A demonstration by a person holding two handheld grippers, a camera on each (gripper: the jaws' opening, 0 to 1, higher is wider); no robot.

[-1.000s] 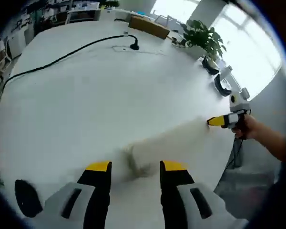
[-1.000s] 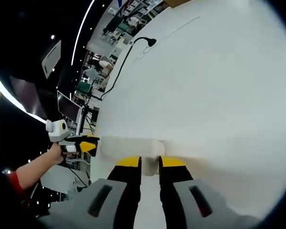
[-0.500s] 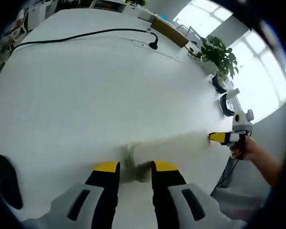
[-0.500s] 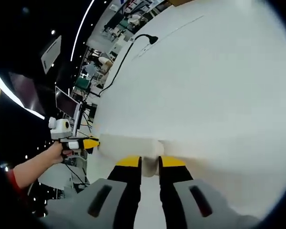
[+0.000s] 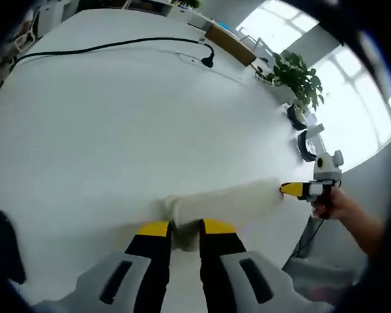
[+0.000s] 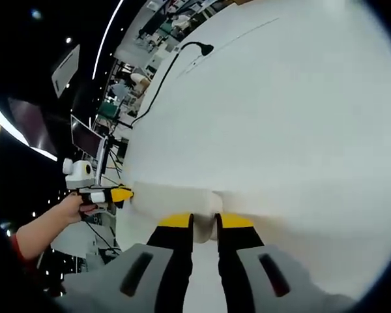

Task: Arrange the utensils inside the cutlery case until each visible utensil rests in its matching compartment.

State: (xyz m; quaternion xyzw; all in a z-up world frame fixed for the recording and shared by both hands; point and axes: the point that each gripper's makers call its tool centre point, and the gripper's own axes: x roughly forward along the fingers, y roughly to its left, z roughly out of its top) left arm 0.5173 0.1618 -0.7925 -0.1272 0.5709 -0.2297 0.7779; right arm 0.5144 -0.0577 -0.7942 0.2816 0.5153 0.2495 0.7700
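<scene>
A long white cutlery case lies on the white table, closed as far as I can tell, with no utensils on show. My left gripper has its yellow-tipped jaws shut on the case's near end. At the far end, my right gripper comes in from the right, held by a hand. In the right gripper view the same case runs leftward from my right gripper, which is shut on its end. The left gripper touches the opposite end there.
A black cable with a plug runs across the far side of the table. A potted plant and a brown box stand at the far right edge. The table edge drops off just beyond the case's right end. A monitor stands off the table.
My left gripper's jaws have narrowed onto the case's end. The right gripper has kept its hold. The case has stayed about where it was.
</scene>
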